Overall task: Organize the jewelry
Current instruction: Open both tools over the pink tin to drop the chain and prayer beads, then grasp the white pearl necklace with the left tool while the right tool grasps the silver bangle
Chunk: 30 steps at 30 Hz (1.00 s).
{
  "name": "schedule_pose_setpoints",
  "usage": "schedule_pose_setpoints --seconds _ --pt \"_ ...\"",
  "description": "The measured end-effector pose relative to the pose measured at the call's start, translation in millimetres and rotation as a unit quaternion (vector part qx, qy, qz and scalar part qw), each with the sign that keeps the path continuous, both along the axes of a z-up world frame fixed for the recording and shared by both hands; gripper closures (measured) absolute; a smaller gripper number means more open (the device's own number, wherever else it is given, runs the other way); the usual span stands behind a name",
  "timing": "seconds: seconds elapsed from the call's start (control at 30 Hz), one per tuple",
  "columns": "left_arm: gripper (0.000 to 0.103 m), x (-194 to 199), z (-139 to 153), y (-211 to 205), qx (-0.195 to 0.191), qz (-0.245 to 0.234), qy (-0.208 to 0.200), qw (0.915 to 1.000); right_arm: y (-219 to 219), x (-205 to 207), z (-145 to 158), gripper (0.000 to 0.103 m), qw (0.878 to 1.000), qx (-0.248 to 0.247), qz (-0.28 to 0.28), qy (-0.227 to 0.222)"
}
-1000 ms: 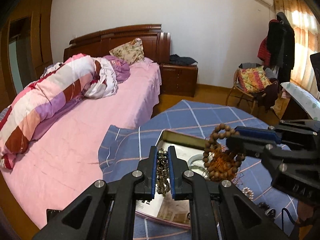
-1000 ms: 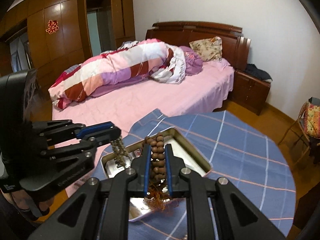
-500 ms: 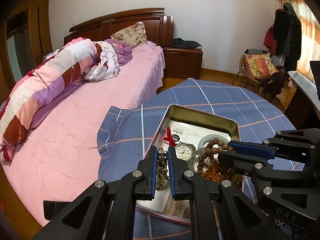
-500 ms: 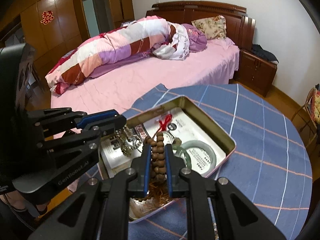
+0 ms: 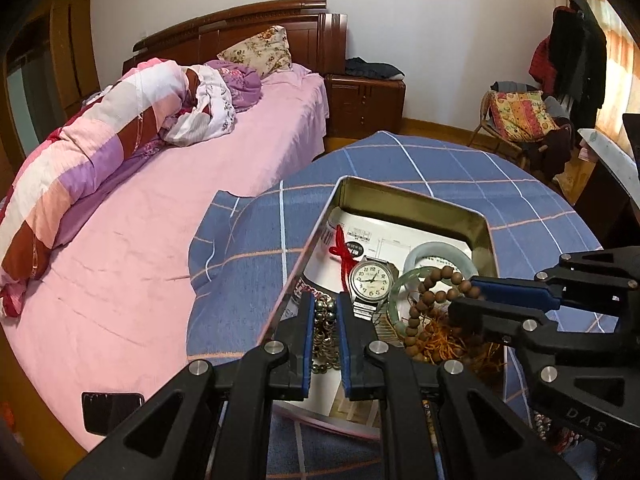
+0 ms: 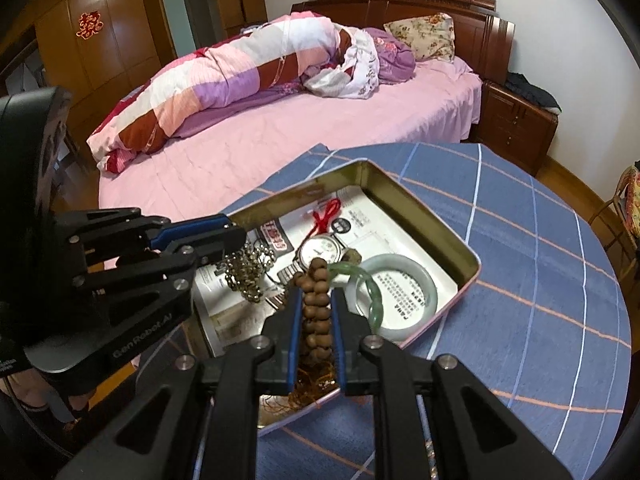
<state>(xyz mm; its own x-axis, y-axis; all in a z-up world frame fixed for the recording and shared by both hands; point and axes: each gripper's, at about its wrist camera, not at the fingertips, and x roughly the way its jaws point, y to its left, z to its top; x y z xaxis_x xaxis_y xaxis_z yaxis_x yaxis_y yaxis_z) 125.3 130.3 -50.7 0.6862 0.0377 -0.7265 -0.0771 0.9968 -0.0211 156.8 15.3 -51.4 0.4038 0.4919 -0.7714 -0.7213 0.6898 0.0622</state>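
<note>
A shallow metal tin (image 5: 416, 196) (image 6: 400, 192) lined with printed paper sits on the blue checked tablecloth. My left gripper (image 5: 325, 300) (image 6: 228, 242) is shut on a silver bead chain (image 5: 325, 332) (image 6: 246, 272), which hangs into the tin's left side. My right gripper (image 6: 314, 296) (image 5: 466, 290) is shut on a brown wooden bead bracelet (image 6: 316, 308) (image 5: 430, 300) with an orange tassel, low over the tin's near side. Inside lie a wristwatch (image 5: 370, 280) (image 6: 320, 250), a pale jade bangle (image 5: 440, 252) (image 6: 400, 300), a green bangle (image 6: 370, 286) and a red cord (image 5: 340, 246) (image 6: 326, 214).
The round table (image 6: 540, 280) stands close to a pink bed (image 5: 140, 240) with a rolled striped quilt (image 6: 240, 80). A black phone (image 5: 112, 406) lies on the bed near the table. A chair with a cushion (image 5: 520, 116) stands at the far right. Loose beads (image 5: 540, 426) lie on the cloth near the right gripper.
Both grippers have come down toward the tin, each still holding its piece. The chain and the bead bracelet now hang inside the tin instead of above it.
</note>
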Motion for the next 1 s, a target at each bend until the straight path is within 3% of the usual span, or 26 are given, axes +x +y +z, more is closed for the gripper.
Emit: schedule_pose_setpoints --seconds 0.1,0.17,0.23,0.33,0.43,0.73,1.0 --pt "0.088 0 0 -3 -0.003 -0.007 0.005 1.0000 -2 1 -3 0.080 1.000 0.003 -0.005 0.007" --pt "0.063 -2 4 -5 -0.001 -0.007 -0.001 1.0000 -6 3 -3 0.046 1.000 0.012 -0.008 0.016" --pt "0.030 -6 9 -2 0.003 0.012 -0.015 0.9998 -12 3 0 0.043 1.000 0.022 -0.016 0.012" --pt "0.028 -9 15 5 -0.022 0.012 -0.023 0.9994 -24 4 5 0.043 0.999 0.033 -0.021 0.016" --pt "0.028 -12 19 9 -0.019 0.026 -0.028 0.9991 -42 1 11 0.036 0.999 0.031 -0.032 0.003" --pt "0.028 -22 22 -16 0.031 0.041 -0.042 0.9978 -124 -6 13 0.032 0.995 0.034 -0.096 -0.004" --pt "0.028 -44 17 -66 0.057 0.001 -0.047 0.9973 -160 -43 0 0.032 0.993 0.036 -0.116 -0.003"
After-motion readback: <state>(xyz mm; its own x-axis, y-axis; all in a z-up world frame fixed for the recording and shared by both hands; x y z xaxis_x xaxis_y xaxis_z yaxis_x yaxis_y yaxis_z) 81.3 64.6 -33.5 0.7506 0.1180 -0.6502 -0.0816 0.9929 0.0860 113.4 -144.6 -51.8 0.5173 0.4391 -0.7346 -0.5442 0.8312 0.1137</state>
